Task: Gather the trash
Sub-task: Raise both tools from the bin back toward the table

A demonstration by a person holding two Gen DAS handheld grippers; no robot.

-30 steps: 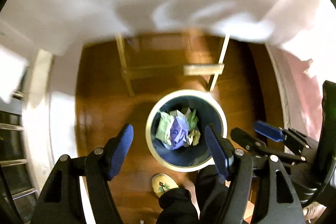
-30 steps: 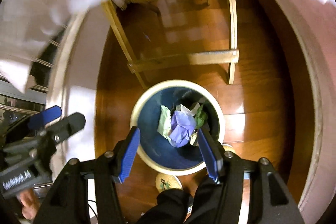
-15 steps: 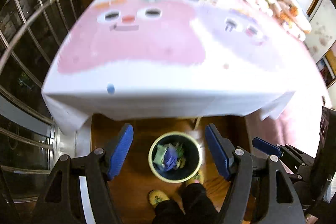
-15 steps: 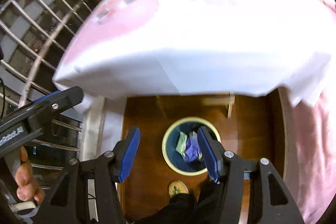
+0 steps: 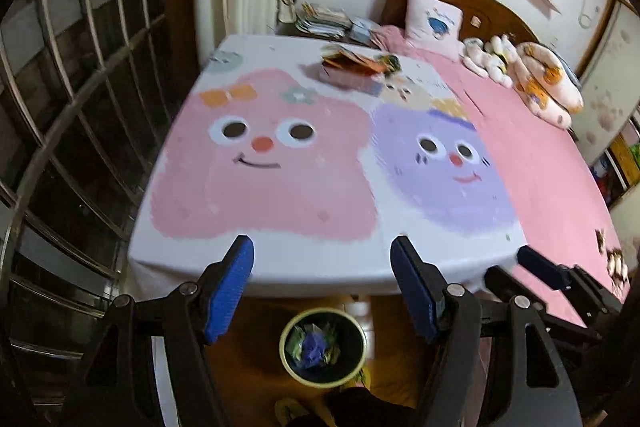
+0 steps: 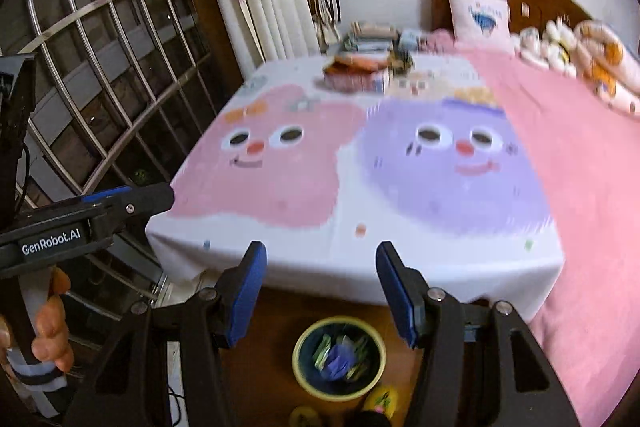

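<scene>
Both grippers are empty. The left gripper (image 5: 322,281) has its blue ribbed fingers (image 5: 230,289) spread wide apart with nothing between them, and the right gripper (image 6: 320,285) is parted the same way.

The bin (image 5: 323,347), a round dark tub with a pale rim, stands on the glossy wooden floor (image 6: 280,331) just beyond the near edge of the counter (image 5: 280,167). It already holds crumpled trash (image 6: 340,353): soft purple paper in the middle and green, wrapper-like scraps around it.

So part of the collecting looks done. The cartoon-printed cloth on the counter, a smooth fabric with a pink face and a purple face, shows nothing loose over its near and middle parts. At the far edge lies a blurred pile (image 5: 354,69) of flat orange and reddish pieces, perhaps packets or paper; whether that is trash I cannot tell. If it is, that is likely what remains, and it sits well apart from both grippers.

A pink bed (image 5: 536,163) runs along the counter's right edge, with plush toys (image 5: 520,71) near its head.
</scene>
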